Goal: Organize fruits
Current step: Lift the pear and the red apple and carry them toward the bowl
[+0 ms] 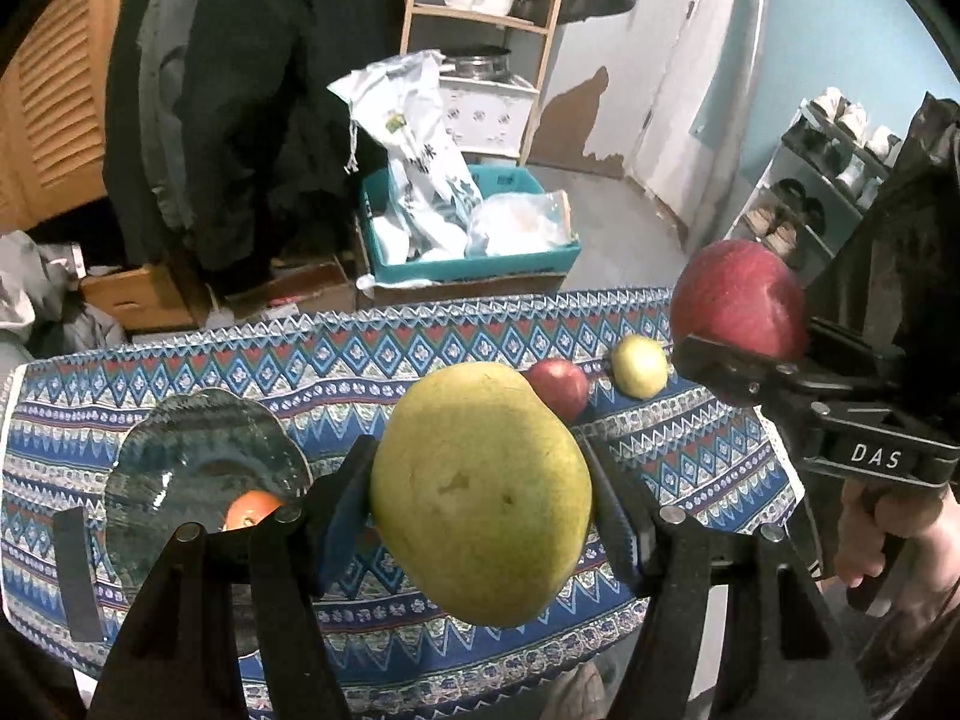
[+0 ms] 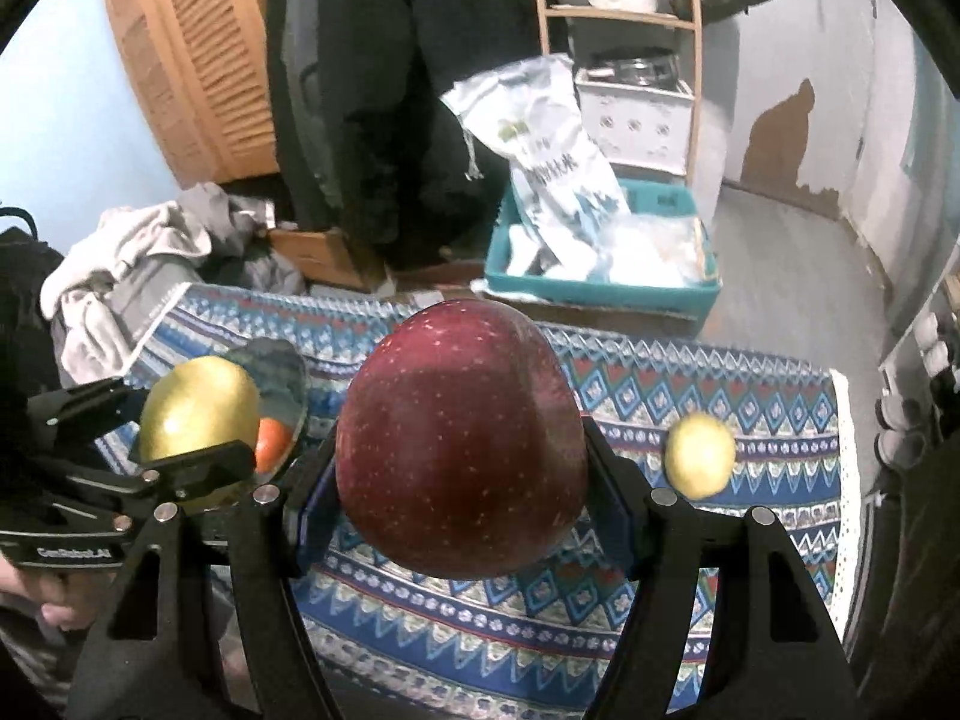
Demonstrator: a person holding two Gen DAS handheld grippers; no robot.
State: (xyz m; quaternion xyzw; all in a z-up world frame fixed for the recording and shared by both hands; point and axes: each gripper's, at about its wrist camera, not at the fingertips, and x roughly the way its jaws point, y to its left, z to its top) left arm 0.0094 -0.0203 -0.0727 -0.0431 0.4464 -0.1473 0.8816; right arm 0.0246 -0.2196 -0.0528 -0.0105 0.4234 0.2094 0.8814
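Observation:
My left gripper (image 1: 480, 498) is shut on a large green pear (image 1: 480, 492), held above the patterned tablecloth (image 1: 690, 450). My right gripper (image 2: 462, 468) is shut on a big red apple (image 2: 459, 438); the left wrist view shows that apple (image 1: 738, 300) lifted at the right. The right wrist view shows the pear (image 2: 198, 408) in the left gripper's jaws at the left. A glass plate (image 1: 180, 450) lies on the cloth at the left with an orange fruit (image 1: 252, 510) on it. A smaller red apple (image 1: 561, 387) and a small yellow-green fruit (image 1: 639, 366) rest on the cloth.
Behind the table stands a teal crate (image 1: 468, 264) with plastic bags, cardboard boxes (image 1: 138, 300), a wooden shelf (image 1: 480, 18) with pots, hanging dark coats (image 1: 252, 90) and a shoe rack (image 1: 810, 192). A pile of grey clothes (image 2: 132, 264) lies left of the table.

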